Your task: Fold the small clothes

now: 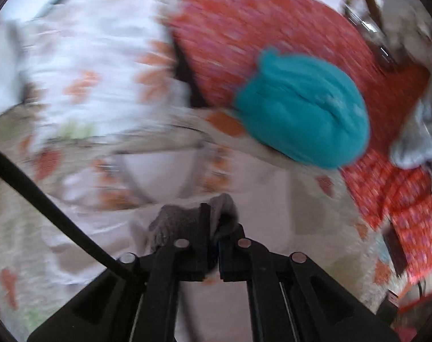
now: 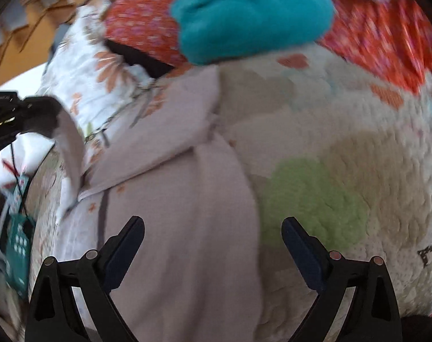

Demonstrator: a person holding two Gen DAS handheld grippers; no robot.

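A pale pinkish-grey small garment [image 2: 173, 199] lies on a quilted bedspread [image 2: 344, 154]. My left gripper [image 1: 216, 228] is shut on a bunched edge of this garment [image 1: 187, 219]; in the right wrist view it shows at the far left [image 2: 36, 114], lifting a corner of the cloth. My right gripper [image 2: 213, 236] is open and empty, just above the garment's middle. The left wrist view is blurred by motion.
A teal bundled cloth [image 2: 250, 14] [image 1: 301, 108] rests on a red patterned pillow [image 1: 244, 42] [image 2: 142, 20] beyond the garment. A white floral pillow [image 2: 102, 79] [image 1: 87, 71] lies to the left. A grey cloth [image 1: 418, 139] sits at the right.
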